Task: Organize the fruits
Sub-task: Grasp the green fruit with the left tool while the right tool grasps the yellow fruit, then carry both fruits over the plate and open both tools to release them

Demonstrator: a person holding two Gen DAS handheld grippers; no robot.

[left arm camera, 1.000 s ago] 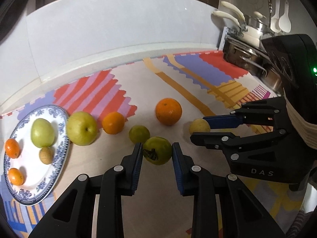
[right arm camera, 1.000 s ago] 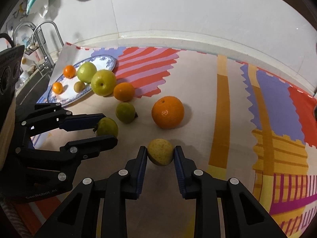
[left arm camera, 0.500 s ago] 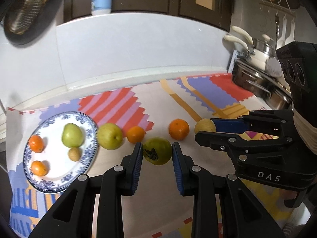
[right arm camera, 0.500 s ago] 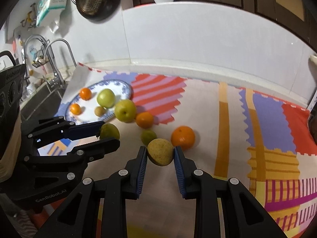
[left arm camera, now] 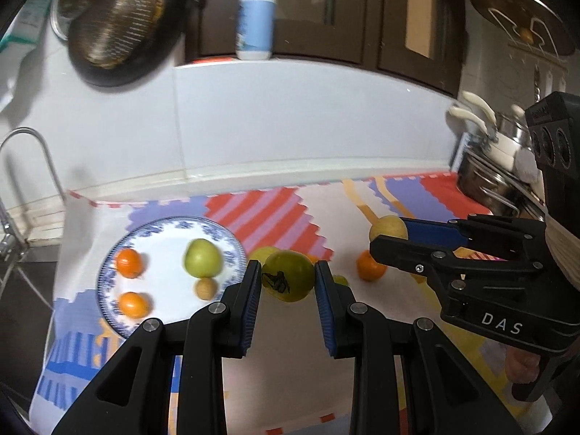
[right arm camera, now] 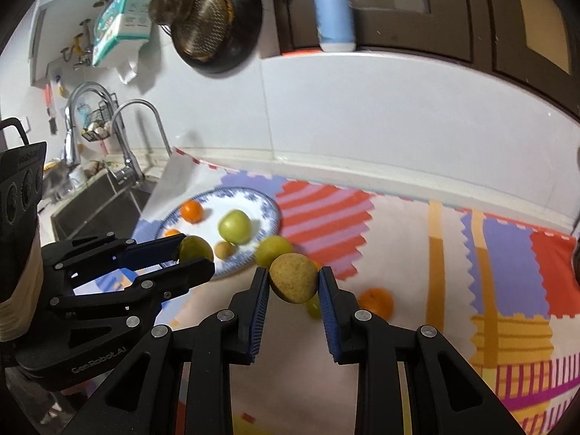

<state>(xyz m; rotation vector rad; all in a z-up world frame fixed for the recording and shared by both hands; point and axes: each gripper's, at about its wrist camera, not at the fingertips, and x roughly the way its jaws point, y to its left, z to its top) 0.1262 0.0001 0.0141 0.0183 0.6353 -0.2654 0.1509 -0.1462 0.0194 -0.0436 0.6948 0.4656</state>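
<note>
Right now the table [left arm camera: 297, 177] under your hands carries a bright patterned mat [right arm camera: 507, 253] of red, purple and orange stripes, and it runs along a white tiled wall, with a sink and tap [right arm camera: 123, 159] off at one end. On the mat sits a blue-rimmed plate [left arm camera: 108, 290] that holds a green apple [left arm camera: 202, 258], two small oranges [left arm camera: 128, 262] and one little brown fruit [left arm camera: 206, 289].

Your left tool [left arm camera: 288, 282] is clamped on a dark green fruit [left arm camera: 290, 275] with a black mark on its skin; you hold it lifted clear of the mat, just beside the plate's near edge. Your right tool [right arm camera: 293, 284] is clamped on a yellow-brown fruit [right arm camera: 294, 278], also lifted, out past the plate toward the middle of the mat. In each wrist view you see your other tool from the side with its fruit pinched at the tips.

Loose on the mat lie a yellow-green apple [right arm camera: 273, 250] touching or nearly touching the plate's rim, a larger orange [right arm camera: 377, 302] well apart from it, and a small green fruit [right arm camera: 313, 308] half hidden behind your right tool. A smaller orange behind the held fruits is too hidden to place.
</note>
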